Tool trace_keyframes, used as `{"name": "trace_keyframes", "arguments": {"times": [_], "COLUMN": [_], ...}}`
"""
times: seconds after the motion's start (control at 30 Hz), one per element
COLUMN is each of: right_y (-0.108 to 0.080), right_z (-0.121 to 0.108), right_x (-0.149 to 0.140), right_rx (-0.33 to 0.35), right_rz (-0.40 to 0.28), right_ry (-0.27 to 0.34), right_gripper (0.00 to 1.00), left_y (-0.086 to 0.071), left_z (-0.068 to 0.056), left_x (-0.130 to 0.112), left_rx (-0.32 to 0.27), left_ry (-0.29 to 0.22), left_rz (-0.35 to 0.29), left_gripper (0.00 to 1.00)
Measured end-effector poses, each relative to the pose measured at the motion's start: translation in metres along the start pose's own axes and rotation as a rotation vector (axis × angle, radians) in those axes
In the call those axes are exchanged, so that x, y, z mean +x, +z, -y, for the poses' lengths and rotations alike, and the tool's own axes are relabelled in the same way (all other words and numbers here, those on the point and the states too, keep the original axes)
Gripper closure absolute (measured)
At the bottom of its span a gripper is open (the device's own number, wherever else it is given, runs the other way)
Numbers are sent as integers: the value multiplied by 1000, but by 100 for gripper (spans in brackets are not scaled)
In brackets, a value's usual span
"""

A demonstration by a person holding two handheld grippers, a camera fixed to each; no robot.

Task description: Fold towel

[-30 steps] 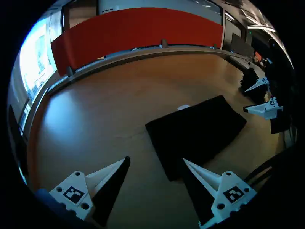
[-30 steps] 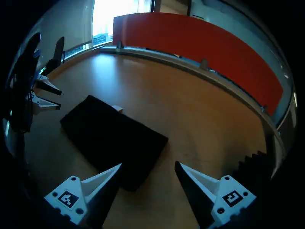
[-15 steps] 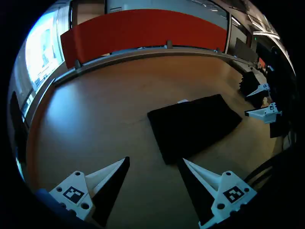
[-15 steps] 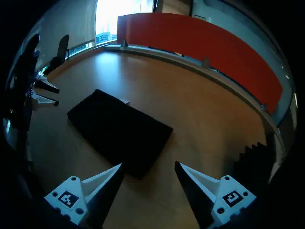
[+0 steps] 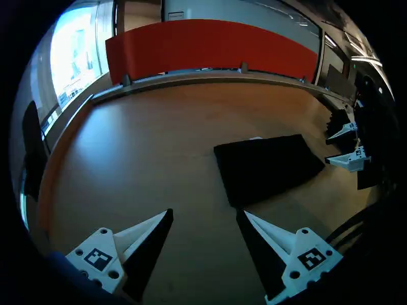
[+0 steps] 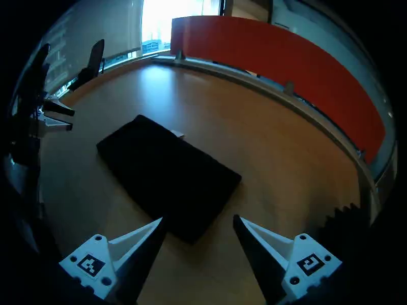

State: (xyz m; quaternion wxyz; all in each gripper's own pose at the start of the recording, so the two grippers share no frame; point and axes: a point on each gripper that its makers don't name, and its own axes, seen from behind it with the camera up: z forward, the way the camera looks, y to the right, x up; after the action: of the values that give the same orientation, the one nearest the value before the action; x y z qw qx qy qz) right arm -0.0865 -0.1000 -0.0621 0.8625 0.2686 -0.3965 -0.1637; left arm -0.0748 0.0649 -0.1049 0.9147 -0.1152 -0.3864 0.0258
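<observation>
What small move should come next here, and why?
Probably lower the open right gripper onto the near corner of the flat black cloth towel and pinch it. That corner lies between its fingers, the towel rests untouched on the wooden table, and the left gripper is open too.

Black towel (image 5: 267,168), solid, no pattern, and at its far edge a small pale tag (image 5: 254,138). Under it the table (image 5: 142,152) is warm orange-brown wood, with a bluish sheen toward ten o'clock. Across twelve o'clock runs a flat red partition (image 5: 213,48) over a grey rail (image 5: 203,79). On the left gripper (image 5: 204,211): white fingers, black inner faces, each with a black-and-white square marker (image 5: 97,258). Same colours on the right gripper (image 6: 198,218). At four o'clock in the right gripper view, black ridged foam (image 6: 338,223). The window (image 6: 173,20) at twelve o'clock glows pale blue-white.
</observation>
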Motion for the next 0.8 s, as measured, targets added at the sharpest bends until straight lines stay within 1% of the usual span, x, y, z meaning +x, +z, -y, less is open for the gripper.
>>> {"name": "trace_keyframes", "arguments": {"times": [0.27,0.53,0.67,0.8], "right_y": [7,13,15,16], "right_z": [5,11,14,11], "right_x": [-4,-20,-30,-40], "right_rx": [40,76,96,101], "right_rz": [13,45,63,87], "right_ry": [-34,-62,-71,-81], "right_gripper": [2,3,9,20], "left_y": [-17,-33,-39,-45], "left_z": [6,7,8,10], "left_x": [-7,-16,-19,-23], "left_rx": [30,49,61,73], "left_ry": [-27,-65,-70,-77], "left_rz": [-10,-16,-19,-19], "left_gripper": [8,8,8,8]}}
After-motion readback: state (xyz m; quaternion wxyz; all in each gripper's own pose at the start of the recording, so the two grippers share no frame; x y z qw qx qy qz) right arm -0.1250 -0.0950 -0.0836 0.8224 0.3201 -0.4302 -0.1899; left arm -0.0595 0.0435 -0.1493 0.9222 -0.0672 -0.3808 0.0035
